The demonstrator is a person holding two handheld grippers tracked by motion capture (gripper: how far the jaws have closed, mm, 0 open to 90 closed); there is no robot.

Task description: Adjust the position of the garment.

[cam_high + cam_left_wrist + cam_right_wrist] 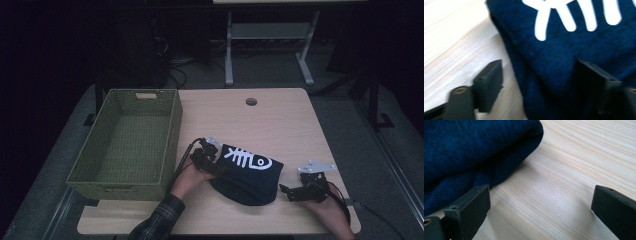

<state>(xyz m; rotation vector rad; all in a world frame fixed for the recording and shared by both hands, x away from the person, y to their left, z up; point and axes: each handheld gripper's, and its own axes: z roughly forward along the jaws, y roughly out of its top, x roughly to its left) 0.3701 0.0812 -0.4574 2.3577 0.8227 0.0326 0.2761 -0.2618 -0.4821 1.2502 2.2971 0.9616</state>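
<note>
The folded dark blue garment [247, 177] lies at the lower centre of the high view on the wooden table [280, 120]. It bears a white fish-skeleton print [248, 160] and no readable writing. Its long axis runs from upper left to lower right. At the left stands a green woven basket [172, 130] with nothing in it. The left gripper [210, 159] sits at the garment's left edge, jaws apart, one over the cloth and one over the table. The right gripper [290, 192] lies just beside the garment's lower right edge, jaws spread wide over bare wood.
</note>
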